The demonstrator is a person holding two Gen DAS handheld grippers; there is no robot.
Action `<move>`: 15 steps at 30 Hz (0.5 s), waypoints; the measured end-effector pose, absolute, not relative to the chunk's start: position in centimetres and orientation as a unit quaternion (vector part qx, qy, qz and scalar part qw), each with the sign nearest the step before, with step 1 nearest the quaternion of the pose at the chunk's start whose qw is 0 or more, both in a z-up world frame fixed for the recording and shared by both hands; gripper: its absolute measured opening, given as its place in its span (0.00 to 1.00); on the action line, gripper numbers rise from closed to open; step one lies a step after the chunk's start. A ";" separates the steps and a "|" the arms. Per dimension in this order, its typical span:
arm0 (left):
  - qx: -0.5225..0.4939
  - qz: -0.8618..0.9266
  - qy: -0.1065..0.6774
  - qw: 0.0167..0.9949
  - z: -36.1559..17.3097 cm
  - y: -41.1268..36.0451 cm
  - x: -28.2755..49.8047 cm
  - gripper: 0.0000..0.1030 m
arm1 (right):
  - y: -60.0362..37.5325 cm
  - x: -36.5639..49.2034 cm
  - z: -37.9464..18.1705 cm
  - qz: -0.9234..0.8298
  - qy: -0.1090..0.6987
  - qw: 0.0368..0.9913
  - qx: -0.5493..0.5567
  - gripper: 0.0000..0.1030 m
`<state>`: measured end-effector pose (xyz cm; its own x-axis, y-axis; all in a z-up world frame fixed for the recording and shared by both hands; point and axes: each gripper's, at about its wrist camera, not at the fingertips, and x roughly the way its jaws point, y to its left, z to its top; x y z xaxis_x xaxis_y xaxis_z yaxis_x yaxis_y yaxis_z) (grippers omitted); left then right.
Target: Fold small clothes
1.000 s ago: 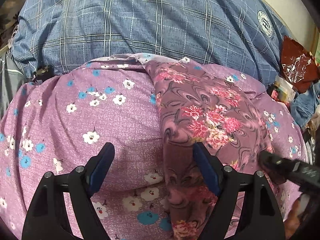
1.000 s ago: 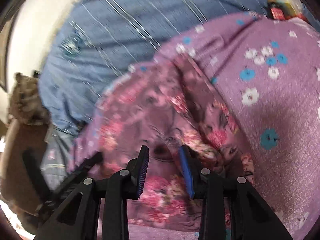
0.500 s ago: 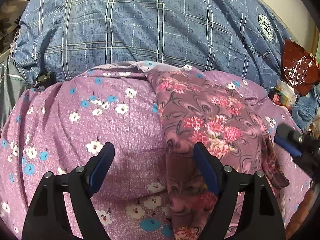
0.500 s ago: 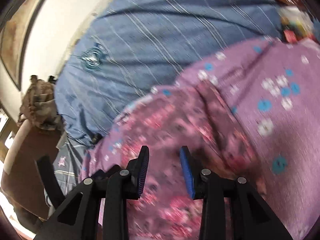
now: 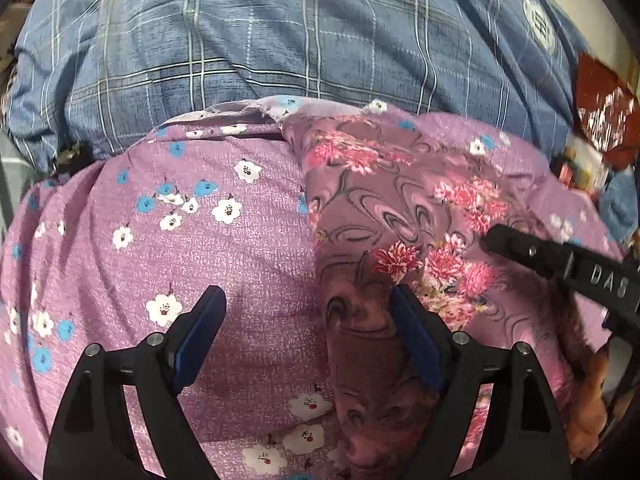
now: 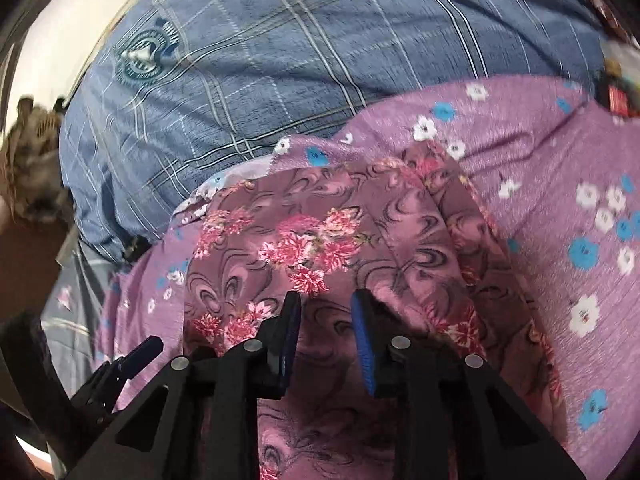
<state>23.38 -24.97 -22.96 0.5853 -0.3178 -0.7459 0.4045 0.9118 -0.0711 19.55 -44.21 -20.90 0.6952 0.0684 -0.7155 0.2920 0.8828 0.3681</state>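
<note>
A dark mauve garment [image 5: 400,216] with pink flowers and swirls lies folded on a lilac cloth [image 5: 200,240] dotted with white and blue flowers. My left gripper [image 5: 308,308] hovers over both, straddling the mauve garment's left edge; its jaws are opening and grip nothing. My right gripper [image 6: 326,308] hangs just above the mauve garment [image 6: 320,220], jaws narrow and closing, with the fabric showing in the gap and the pads not pressing it. A right fingertip [image 5: 492,240] reaches in over the pink flowers. The left gripper's finger [image 6: 144,352] shows at lower left, on the lilac cloth [image 6: 540,160].
A blue plaid bedcover [image 5: 280,40] with round crests spreads behind the clothes. A red-brown foil packet [image 5: 604,120] and small clutter sit at the right edge. In the right wrist view a brown furry thing [image 6: 32,160] and a pale wall [image 6: 60,8] lie to the left.
My right gripper has swung back over the mauve garment and its jaws have narrowed. The left gripper has edged forward and its jaws stand slightly wider.
</note>
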 end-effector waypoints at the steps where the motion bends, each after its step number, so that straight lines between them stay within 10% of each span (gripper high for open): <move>1: 0.049 -0.205 0.404 0.890 -22.6 -24.8 23.3 0.82 | -43.8 19.3 -20.5 -0.071 0.381 0.895 0.221 0.26; 15: 0.040 -0.187 0.359 0.913 -20.6 -23.3 22.0 0.82 | -41.5 16.7 -18.0 -0.190 0.357 0.912 0.072 0.30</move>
